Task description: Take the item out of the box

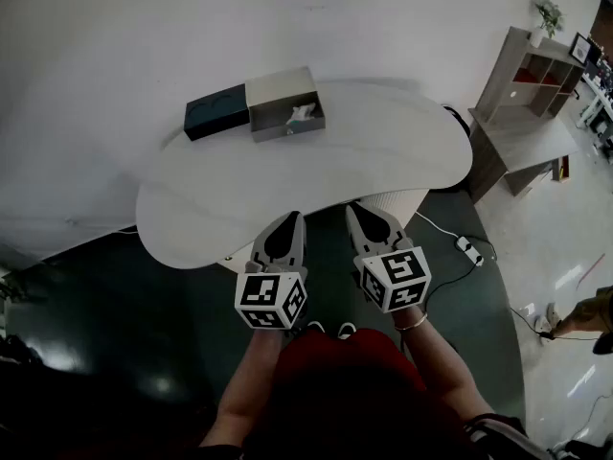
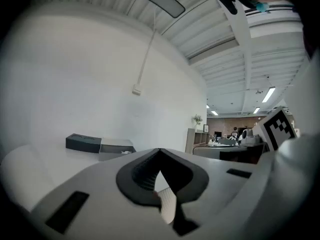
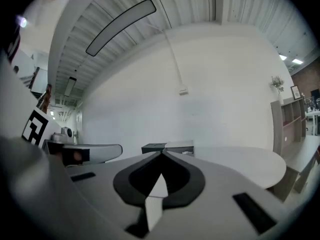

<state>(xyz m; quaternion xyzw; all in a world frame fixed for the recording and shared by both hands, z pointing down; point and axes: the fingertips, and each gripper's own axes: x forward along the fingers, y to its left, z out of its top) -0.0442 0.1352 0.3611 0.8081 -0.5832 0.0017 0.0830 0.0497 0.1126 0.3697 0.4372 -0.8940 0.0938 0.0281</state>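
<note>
Box (image 1: 286, 103) — grey, open, white item (image 1: 301, 114) inside — left gripper (image 1: 293, 217), right gripper (image 1: 352, 208): jaws clenched, empty.

Far on table (image 1: 383, 151): box (image 1: 278, 92), perhaps its lid (image 1: 216, 111) touching at left; item (image 1: 302, 114) inside box, toward right end.

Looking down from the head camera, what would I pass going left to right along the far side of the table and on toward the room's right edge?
dark box part → open grey box, set right against it → bare stretch of the white table → wooden shelf unit standing on the floor past the table's right end.
</note>
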